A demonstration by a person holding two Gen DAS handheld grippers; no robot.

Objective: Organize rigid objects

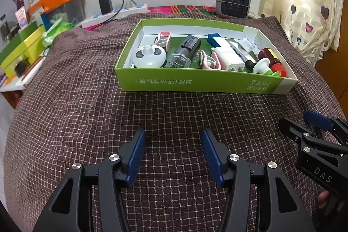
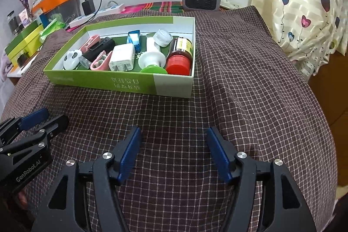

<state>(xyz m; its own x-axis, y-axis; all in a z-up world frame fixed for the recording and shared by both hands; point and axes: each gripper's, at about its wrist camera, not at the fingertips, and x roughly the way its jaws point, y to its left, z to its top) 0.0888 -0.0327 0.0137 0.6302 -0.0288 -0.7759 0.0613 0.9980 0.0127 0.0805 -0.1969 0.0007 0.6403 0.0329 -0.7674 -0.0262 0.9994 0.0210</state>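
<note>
Hovering low over the brown checked cloth point(image 1: 76, 90) covering the tabletop, the left gripper point(image 1: 173, 153) has its two blue-padded jaws spread wide with nothing between them. The right gripper point(image 2: 171, 153) hangs just beside it at the same height, likewise released and empty. On the side of the left one the right wrist view reads "GenRobot.AI"; the right one shows "DAS" in the left wrist view.

Between both grippers and the box lies a broad bare stretch of cloth. More bare cloth runs right of the box to the tabletop edge by the heart-patterned curtain point(image 2: 308, 21).

Farther on sits the shallow green-and-white cardboard box point(image 1: 195, 84), open-topped, its near wall printed with Chinese characters seen upside down. Packed inside are:
- one white panda-faced round gadget point(image 1: 149, 56)
- one black cylinder with a clear cap point(image 1: 184, 51)
- two pink clips point(image 1: 207, 60)
- one white plug adapter point(image 1: 228, 59)
- one blue small box point(image 2: 133, 37)
- one white-and-green suction-type piece point(image 2: 151, 61)
- one brown bottle with a red cap point(image 2: 180, 53)
- one white ribbed cap point(image 2: 163, 37)

Beyond the box stand a grey fan heater point(image 1: 233, 0) and a white power strip point(image 1: 113, 14).
</note>
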